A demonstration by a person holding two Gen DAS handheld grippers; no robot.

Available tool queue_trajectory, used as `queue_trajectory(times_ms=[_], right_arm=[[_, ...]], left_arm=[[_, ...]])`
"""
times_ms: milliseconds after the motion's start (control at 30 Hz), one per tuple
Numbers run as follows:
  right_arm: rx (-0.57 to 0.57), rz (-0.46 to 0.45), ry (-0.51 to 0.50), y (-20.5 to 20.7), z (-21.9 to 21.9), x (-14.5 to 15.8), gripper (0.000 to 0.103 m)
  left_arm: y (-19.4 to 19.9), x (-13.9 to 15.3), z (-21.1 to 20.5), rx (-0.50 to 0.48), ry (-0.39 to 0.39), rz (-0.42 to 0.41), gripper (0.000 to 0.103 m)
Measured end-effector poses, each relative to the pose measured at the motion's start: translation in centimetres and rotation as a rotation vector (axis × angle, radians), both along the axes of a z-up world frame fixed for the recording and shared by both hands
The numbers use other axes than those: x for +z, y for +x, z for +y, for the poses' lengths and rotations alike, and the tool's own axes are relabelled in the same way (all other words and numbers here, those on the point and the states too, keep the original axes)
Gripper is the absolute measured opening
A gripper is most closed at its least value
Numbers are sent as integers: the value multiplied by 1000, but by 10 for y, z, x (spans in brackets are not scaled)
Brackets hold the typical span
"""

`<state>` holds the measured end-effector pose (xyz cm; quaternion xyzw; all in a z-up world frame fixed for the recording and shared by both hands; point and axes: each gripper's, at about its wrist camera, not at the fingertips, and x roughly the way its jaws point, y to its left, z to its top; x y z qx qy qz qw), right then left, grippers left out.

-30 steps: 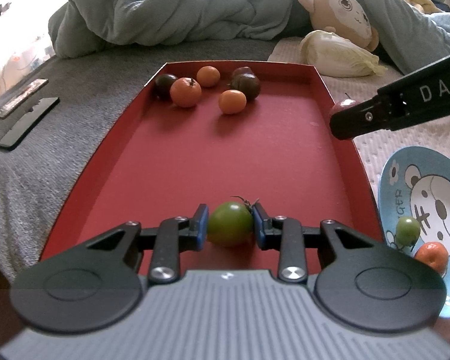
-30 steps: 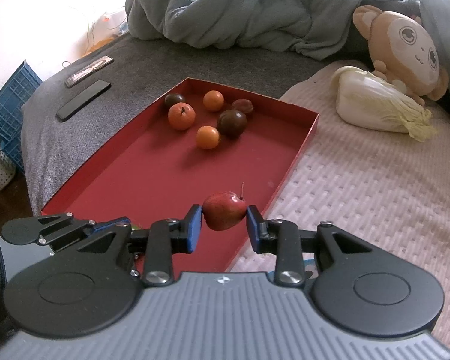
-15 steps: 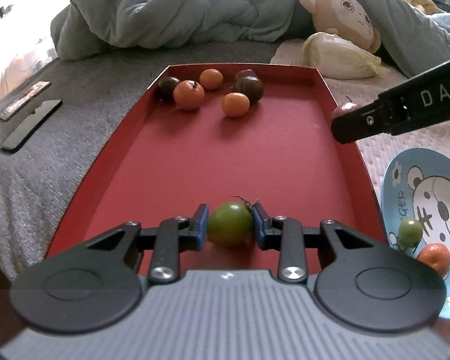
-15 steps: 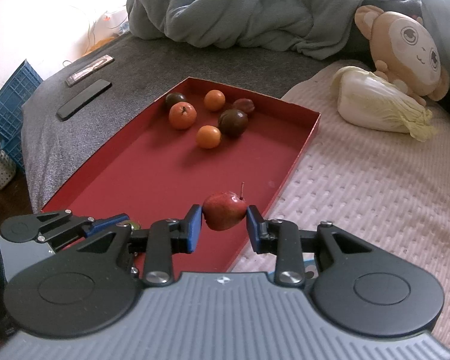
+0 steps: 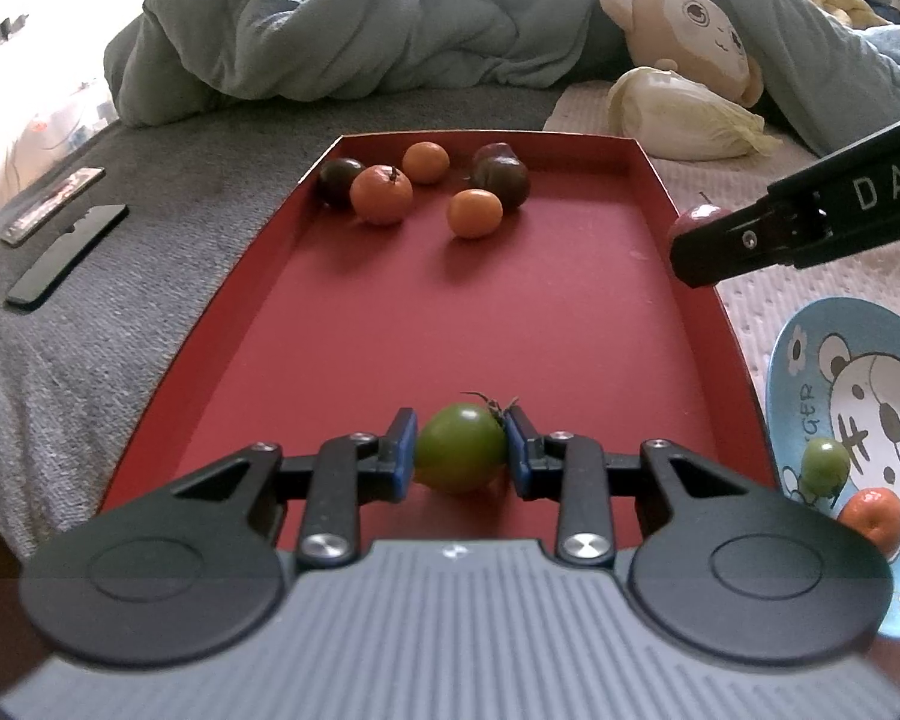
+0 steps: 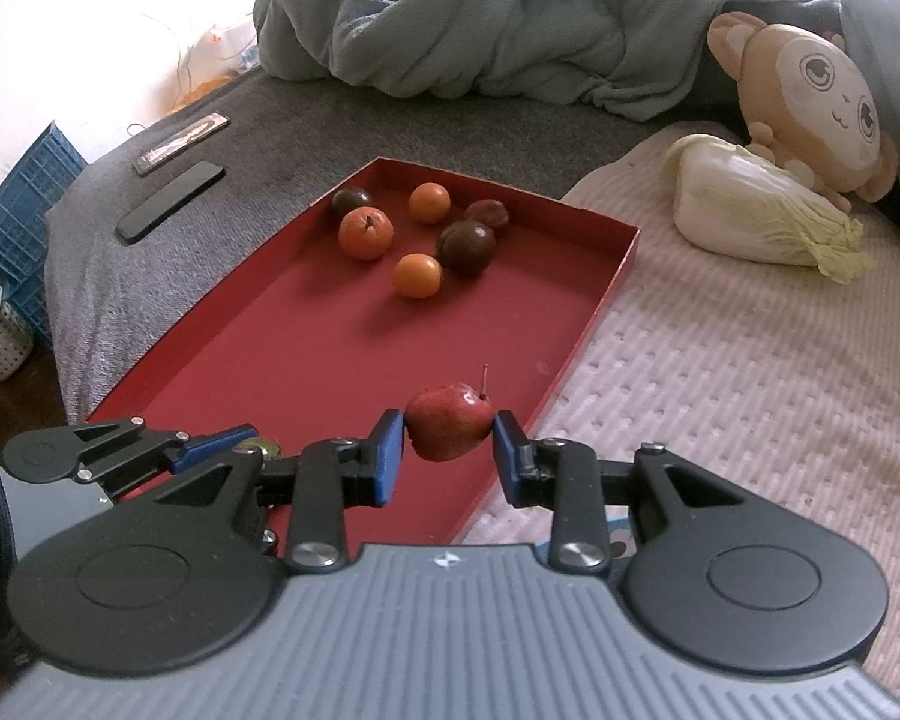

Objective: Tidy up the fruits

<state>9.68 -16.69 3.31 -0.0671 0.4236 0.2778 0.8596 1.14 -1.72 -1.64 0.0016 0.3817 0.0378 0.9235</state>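
My left gripper (image 5: 461, 450) is shut on a green tomato (image 5: 459, 447) low over the near end of the red tray (image 5: 390, 312). My right gripper (image 6: 448, 444) is shut on a small red apple (image 6: 447, 427) above the tray's right rim (image 6: 582, 348); its finger and the apple (image 5: 699, 219) show at the right in the left wrist view. Several orange and dark fruits (image 5: 426, 186) lie at the tray's far end. A blue bear plate (image 5: 852, 396) holds a green tomato (image 5: 825, 462) and an orange fruit (image 5: 873, 516).
The tray lies on a bed with a grey blanket (image 5: 90, 330) on the left and a pale quilt (image 6: 750, 390) on the right. A cabbage (image 6: 762, 216), a plush monkey (image 6: 810, 96), a heaped duvet (image 6: 480, 18) and two flat devices (image 6: 171, 198) lie around.
Both grippers have barely moved, still holding their fruits. The left view has shifted slightly forward over the tray.
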Motion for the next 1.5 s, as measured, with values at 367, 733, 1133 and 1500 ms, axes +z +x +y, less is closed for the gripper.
queue_trajectory(times_ms=[367, 733, 1133, 1500], right_arm=[[-2, -4, 6, -1, -2, 4, 38], [-17, -19, 22, -4, -18, 13, 37], [-93, -20, 26, -10, -69, 15, 38], [-183, 62, -56, -20, -123, -9, 38]], left_arm=[[-1, 2, -1, -6, 10, -6, 34], [-7, 19, -17, -51, 13, -41, 34], [-24, 36, -71, -185, 0, -91, 34], [-27, 26, -123, -300, 8, -84, 34]])
